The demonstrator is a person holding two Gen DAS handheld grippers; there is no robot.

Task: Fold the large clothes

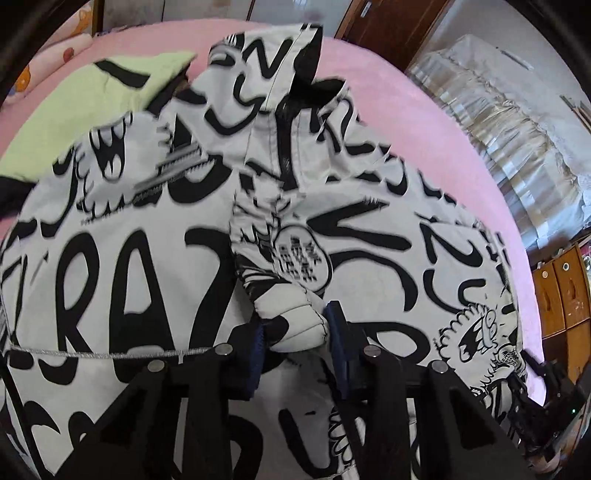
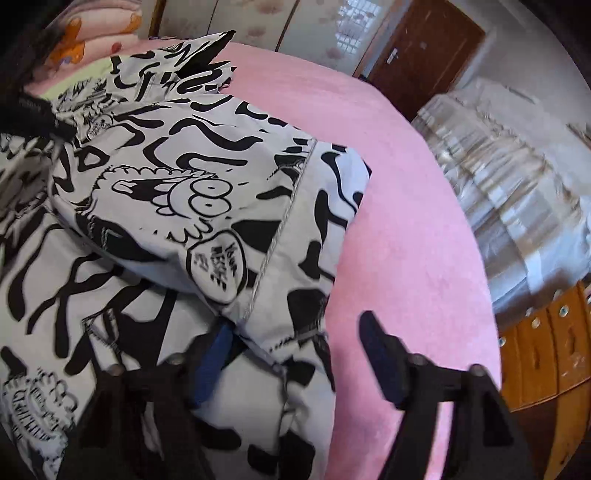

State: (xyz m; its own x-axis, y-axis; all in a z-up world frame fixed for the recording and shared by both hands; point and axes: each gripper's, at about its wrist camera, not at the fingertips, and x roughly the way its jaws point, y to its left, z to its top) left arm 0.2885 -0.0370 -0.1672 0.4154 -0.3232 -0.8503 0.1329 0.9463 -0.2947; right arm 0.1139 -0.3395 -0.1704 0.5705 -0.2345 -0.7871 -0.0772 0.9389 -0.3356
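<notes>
A large white padded jacket [image 1: 155, 236] with black cartoon lettering lies spread on a pink bed [image 1: 424, 122]. My left gripper [image 1: 295, 325] is shut on a puffy sleeve end [image 1: 291, 321] of the jacket, pinched between its blue pads. In the right wrist view the same jacket [image 2: 177, 192] fills the left half, with a silver-piped hem fold. My right gripper [image 2: 299, 343] is open; its left finger [image 2: 214, 350] touches the jacket's edge and its right finger [image 2: 384, 354] is over bare pink sheet.
A pale green cloth [image 1: 96, 99] lies on the bed beyond the jacket. A pink patterned pillow [image 2: 92, 29] sits at the head. A plastic-covered piece of furniture [image 2: 517, 192], a wooden cabinet [image 2: 546, 343] and a brown door [image 2: 424, 51] stand to the right.
</notes>
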